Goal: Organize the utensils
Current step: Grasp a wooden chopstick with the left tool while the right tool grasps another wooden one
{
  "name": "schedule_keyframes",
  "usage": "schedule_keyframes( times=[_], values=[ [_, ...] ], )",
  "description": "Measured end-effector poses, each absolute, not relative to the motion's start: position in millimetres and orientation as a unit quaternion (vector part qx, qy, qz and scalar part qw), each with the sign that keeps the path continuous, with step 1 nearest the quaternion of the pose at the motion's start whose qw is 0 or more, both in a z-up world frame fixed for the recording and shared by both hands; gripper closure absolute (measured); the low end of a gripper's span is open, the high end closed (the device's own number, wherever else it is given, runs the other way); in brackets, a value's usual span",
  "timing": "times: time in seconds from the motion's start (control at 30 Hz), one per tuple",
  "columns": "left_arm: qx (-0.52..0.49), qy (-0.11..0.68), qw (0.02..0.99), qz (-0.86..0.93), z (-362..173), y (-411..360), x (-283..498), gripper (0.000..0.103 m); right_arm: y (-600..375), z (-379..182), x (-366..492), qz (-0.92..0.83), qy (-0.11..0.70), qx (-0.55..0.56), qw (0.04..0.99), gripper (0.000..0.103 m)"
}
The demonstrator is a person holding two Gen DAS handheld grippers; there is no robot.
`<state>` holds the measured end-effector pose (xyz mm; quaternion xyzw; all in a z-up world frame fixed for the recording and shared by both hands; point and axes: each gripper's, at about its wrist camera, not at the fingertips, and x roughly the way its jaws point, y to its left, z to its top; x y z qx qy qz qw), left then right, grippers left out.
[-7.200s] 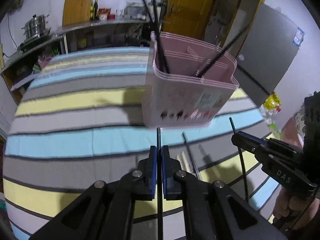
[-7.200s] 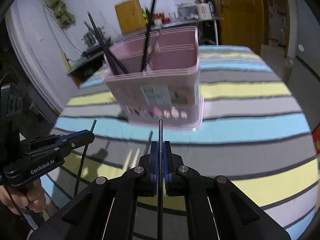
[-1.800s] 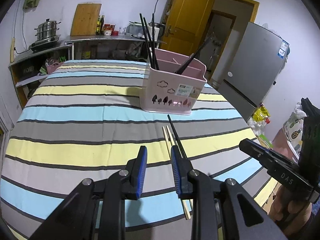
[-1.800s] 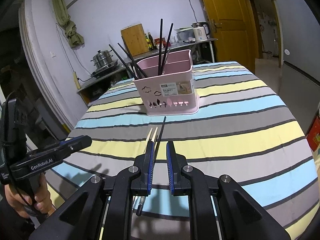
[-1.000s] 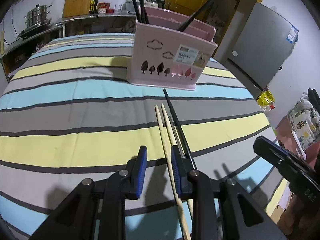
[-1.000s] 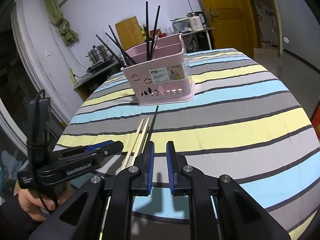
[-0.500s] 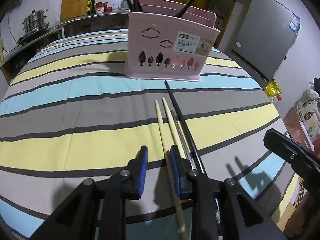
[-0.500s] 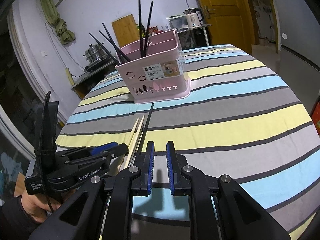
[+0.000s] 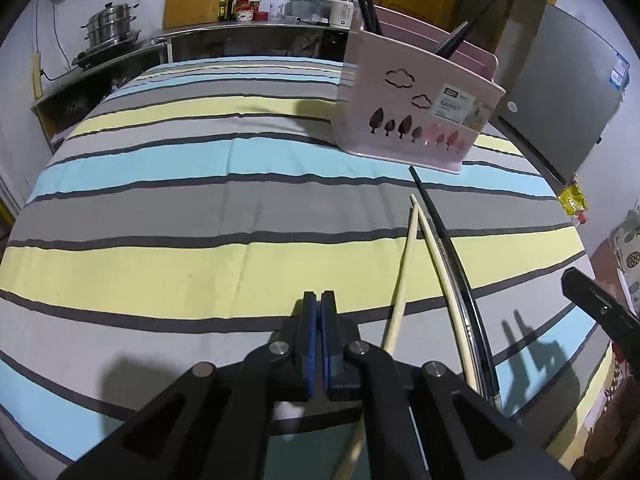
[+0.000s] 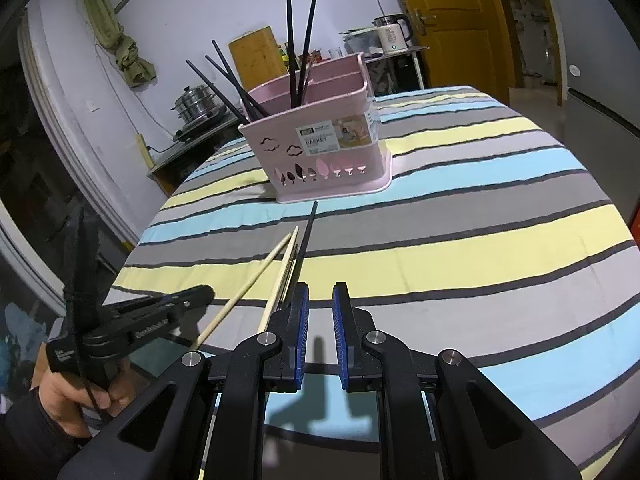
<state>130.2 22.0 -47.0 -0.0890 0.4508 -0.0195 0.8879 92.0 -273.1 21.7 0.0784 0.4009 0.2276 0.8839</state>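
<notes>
A pink utensil basket [image 9: 416, 108] [image 10: 320, 148] stands on the striped tablecloth with several black chopsticks upright in it. In front of it lie two wooden chopsticks [image 9: 404, 276] [image 10: 256, 280], a black chopstick [image 9: 444, 232] [image 10: 306, 236] and a thin metal one [image 9: 468, 320]. My left gripper [image 9: 320, 300] is shut and empty, just left of the wooden chopsticks. My right gripper [image 10: 320, 296] is slightly open and empty, just right of the loose chopsticks' near ends. The left gripper also shows in the right wrist view [image 10: 200, 294].
The striped tablecloth [image 9: 200, 208] [image 10: 480, 220] covers a round table. A counter with a steel pot [image 9: 108, 32], a cutting board and bottles stands behind it. A grey fridge [image 9: 572, 92] is at the right, a yellow door [image 10: 448, 20] beyond.
My left gripper has shut with nothing in it and shifted left, so the chopsticks now lie to its right. One wooden chopstick has swung apart from the other. The right gripper has opened a little.
</notes>
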Motion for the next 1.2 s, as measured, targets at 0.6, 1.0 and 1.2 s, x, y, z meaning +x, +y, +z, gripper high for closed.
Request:
schedule_keyframes(
  times=[0.6, 1.0, 1.2],
  values=[
    [-0.09, 0.452, 0.881, -0.103, -34, 3, 149, 0.075, -262, 18, 101, 0.232, 0.411, 0.071, 0.879, 0.091],
    [-0.042, 0.459, 0.884, -0.076, -45, -1, 158, 0.094, -250, 17, 109, 0.239, 0.415, 0.06, 0.876, 0.091],
    [-0.08, 0.455, 0.886, -0.04, -44, 30, 157, 0.095, -226, 17, 126, 0.258, 0.417, 0.04, 0.871, 0.091]
  ],
)
